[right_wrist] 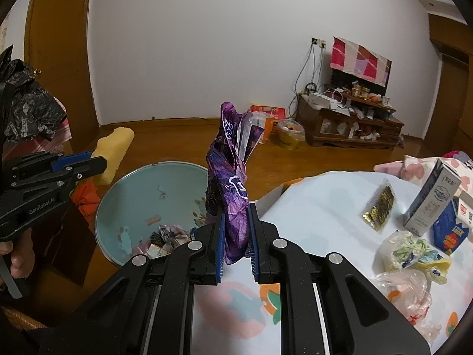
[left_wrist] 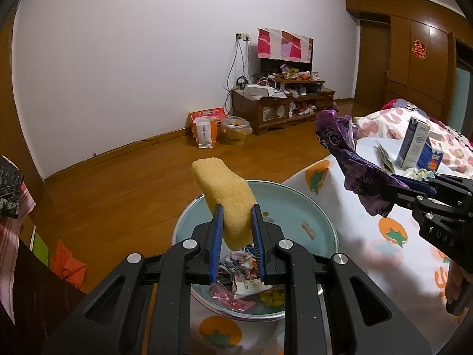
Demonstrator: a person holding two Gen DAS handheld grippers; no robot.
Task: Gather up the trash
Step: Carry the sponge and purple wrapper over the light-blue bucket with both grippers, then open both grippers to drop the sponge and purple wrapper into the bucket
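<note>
While my left gripper [left_wrist: 236,227] squeezes a yellow sponge [left_wrist: 227,198] above the pale blue basin [left_wrist: 295,204], my right gripper [right_wrist: 236,224] clamps a crumpled purple wrapper [right_wrist: 233,177].

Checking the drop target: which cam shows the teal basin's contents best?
Right wrist: the teal basin shows its open interior, with wrappers piled at the near side. In the left wrist view the left gripper and its yellow sponge block the basin centre.

"GenRobot.AI" printed in white on left gripper [right_wrist: 99,164] body; carton and wrapper print too small to read.
</note>
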